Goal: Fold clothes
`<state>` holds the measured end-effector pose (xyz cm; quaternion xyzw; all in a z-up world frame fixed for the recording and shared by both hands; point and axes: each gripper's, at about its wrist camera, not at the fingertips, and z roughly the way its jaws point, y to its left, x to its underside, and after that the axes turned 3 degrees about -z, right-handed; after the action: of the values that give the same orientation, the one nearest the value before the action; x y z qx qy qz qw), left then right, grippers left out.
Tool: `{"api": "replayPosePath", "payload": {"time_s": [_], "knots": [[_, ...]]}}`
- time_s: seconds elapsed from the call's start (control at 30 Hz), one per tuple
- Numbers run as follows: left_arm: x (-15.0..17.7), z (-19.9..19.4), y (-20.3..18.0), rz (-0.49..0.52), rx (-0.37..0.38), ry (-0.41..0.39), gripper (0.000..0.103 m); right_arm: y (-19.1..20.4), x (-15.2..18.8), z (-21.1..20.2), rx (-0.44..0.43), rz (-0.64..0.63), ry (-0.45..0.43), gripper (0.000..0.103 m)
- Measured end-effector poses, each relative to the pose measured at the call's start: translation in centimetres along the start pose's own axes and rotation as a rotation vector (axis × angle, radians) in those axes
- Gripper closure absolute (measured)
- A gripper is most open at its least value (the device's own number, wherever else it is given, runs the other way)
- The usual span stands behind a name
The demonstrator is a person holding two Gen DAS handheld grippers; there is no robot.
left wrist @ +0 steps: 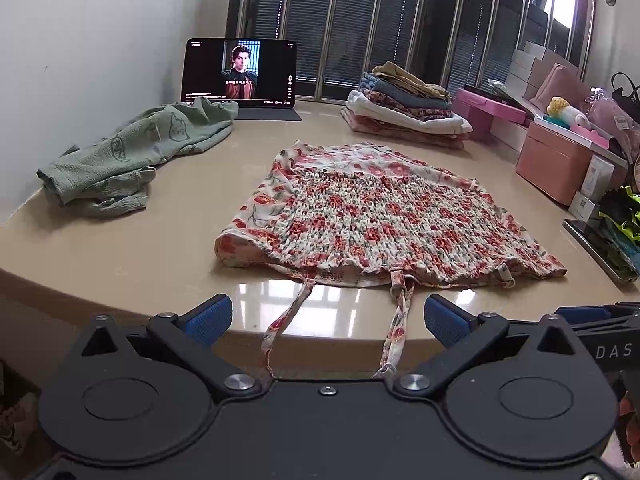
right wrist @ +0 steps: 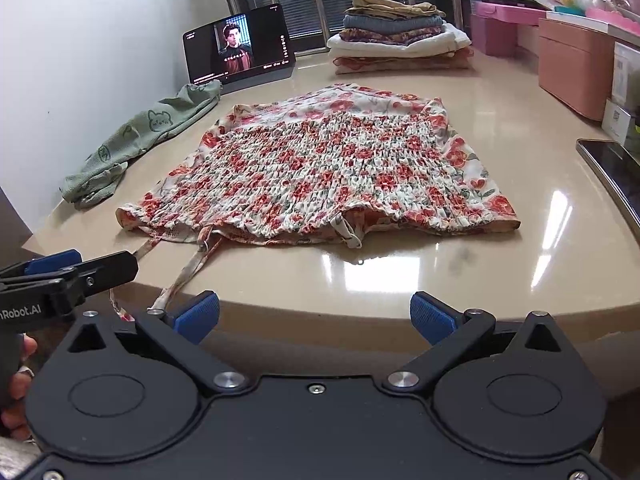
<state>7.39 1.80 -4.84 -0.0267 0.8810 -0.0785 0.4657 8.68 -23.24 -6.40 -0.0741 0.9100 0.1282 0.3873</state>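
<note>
A red-and-white floral smocked top [left wrist: 372, 208] [right wrist: 320, 164] lies spread flat in the middle of the beige table. Two thin floral straps [left wrist: 288, 320] [right wrist: 188, 276] hang from its near hem over the table's front edge. My left gripper [left wrist: 328, 318] hovers open at that edge, the straps dangling between its blue pads, touching neither. My right gripper [right wrist: 314, 318] is open too, just off the edge, right of the straps, nothing between its fingers. The left gripper [right wrist: 72, 276] also shows at the left side of the right wrist view.
A crumpled green garment [left wrist: 132, 160] [right wrist: 140, 140] lies at the table's left. A stack of folded clothes [left wrist: 404, 104] [right wrist: 400, 36] sits at the back, next to a tablet [left wrist: 240, 74] [right wrist: 240, 50] playing video. Pink boxes [left wrist: 556, 160] and a phone [right wrist: 612, 176] line the right side.
</note>
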Motion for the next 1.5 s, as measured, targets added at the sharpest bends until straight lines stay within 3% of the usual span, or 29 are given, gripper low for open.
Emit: {"api": "replayPosePath", "payload": {"time_s": [0.43, 0.67, 0.87, 0.93, 1.0, 1.1, 1.2, 1.27, 1.33, 1.5], "knots": [[0.6, -0.1, 2.9, -0.045, -0.087, 0.032, 0.000, 1.1, -0.2, 0.2, -0.004, -0.039, 0.002, 0.000], [2.5, 1.1, 2.9, 0.019, -0.095, 0.116, 0.002, 1.5, -0.3, 0.2, -0.004, -0.051, 0.006, 0.000], [3.0, 2.7, 3.1, -0.015, -0.031, 0.175, 0.028, 2.1, -0.5, 0.1, -0.006, -0.082, -0.001, 0.000], [3.0, 2.9, 3.4, -0.053, 0.006, 0.188, 0.048, 2.1, -0.5, 0.0, -0.002, -0.084, -0.004, 0.000], [2.9, 3.1, 3.8, -0.095, 0.044, 0.199, 0.056, 2.2, -0.7, 0.0, 0.004, -0.095, -0.011, 0.000], [2.7, 2.9, 4.2, -0.137, 0.038, 0.207, 0.055, 2.5, -1.1, -0.2, 0.015, -0.152, -0.038, 0.000], [2.6, 1.7, 4.4, -0.111, 0.018, 0.175, 0.054, 3.0, -1.6, -0.5, 0.036, -0.213, -0.075, 0.000], [2.4, 0.8, 4.1, -0.049, 0.064, 0.146, 0.048, 3.1, -1.8, -0.5, 0.042, -0.228, -0.084, 0.000], [2.3, -0.2, 3.2, 0.054, 0.148, 0.121, 0.033, 2.9, -1.9, -0.3, 0.043, -0.228, -0.080, 0.000], [2.5, 0.0, 0.4, 0.238, 0.219, 0.111, 0.035, 2.4, -2.2, 0.0, 0.036, -0.200, -0.072, 0.000]]}}
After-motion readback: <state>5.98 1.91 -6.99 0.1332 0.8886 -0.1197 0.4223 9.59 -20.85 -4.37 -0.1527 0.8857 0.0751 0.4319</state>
